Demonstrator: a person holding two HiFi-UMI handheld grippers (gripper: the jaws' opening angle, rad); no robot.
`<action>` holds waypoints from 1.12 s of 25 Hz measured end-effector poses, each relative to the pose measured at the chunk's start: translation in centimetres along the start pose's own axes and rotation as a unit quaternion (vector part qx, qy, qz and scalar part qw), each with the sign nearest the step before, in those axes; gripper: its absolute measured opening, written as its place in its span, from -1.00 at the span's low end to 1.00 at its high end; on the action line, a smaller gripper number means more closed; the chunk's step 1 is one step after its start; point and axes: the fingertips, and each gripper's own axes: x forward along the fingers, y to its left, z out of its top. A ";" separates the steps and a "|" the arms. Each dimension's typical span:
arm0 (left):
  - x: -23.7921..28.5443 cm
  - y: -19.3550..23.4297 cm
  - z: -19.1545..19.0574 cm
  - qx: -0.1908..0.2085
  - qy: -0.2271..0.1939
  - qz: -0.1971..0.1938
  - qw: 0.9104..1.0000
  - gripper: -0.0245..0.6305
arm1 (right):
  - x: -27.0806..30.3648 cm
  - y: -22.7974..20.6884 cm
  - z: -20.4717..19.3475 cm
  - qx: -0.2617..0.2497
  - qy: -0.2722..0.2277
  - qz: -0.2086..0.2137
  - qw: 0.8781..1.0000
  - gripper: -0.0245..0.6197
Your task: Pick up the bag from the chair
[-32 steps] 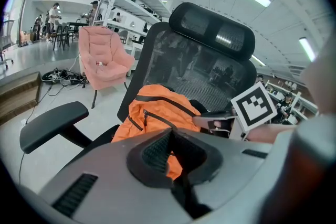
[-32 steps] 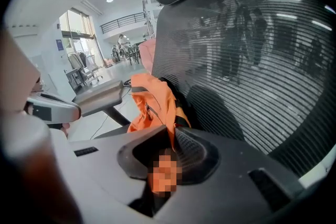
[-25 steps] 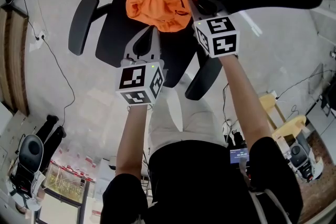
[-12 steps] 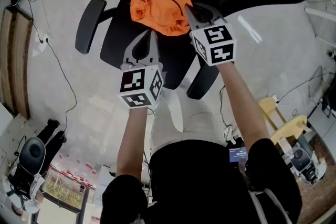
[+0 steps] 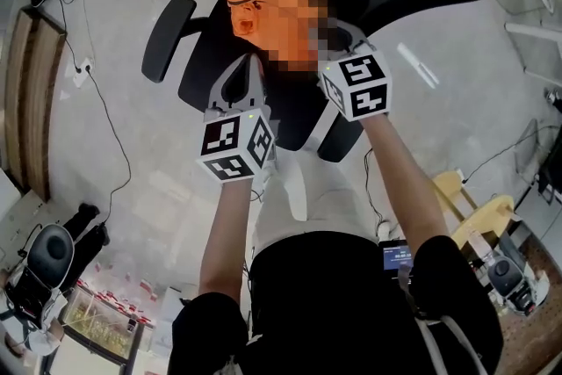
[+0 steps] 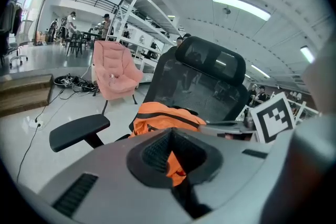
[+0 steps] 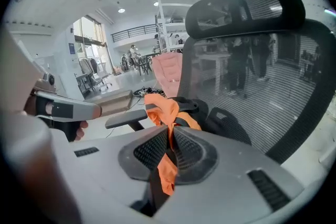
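The orange bag (image 6: 163, 115) lies slumped on the seat of the black chair (image 5: 200, 73), up against the mesh backrest (image 7: 262, 86). Our right hand-held gripper (image 7: 170, 132) is pinched tight on a fold of the bag's fabric, with orange cloth hanging out below the pads. Our left hand-held gripper (image 6: 171, 140) has its jaws a little apart at the bag's near edge. Orange shows in the gap, but we judge it is not clamped.

One pinch on thin cloth is a weak hold. Before lifting, we would want the left to close on a seam or strap rather than loose fabric. Then we should raise both together and straight up, keeping them level so the bag neither swings nor slides out. We should also stay clear of the armrest (image 5: 167, 38) and the backrest, where a strap could catch.
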 end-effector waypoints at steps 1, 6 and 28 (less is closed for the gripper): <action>-0.5 -0.1 0.3 0.002 -0.004 0.001 1.000 -0.91 | -0.5 0.4 0.2 -0.001 0.000 0.002 1.000 -0.85; -2.8 0.0 0.9 0.009 -0.013 0.004 1.000 -0.91 | -2.0 2.3 1.0 0.005 -0.007 0.005 1.000 -0.86; -14.2 -3.4 6.1 0.121 -0.084 -0.004 0.989 -0.91 | -15.3 6.0 8.5 0.022 -0.099 -0.036 0.994 -0.87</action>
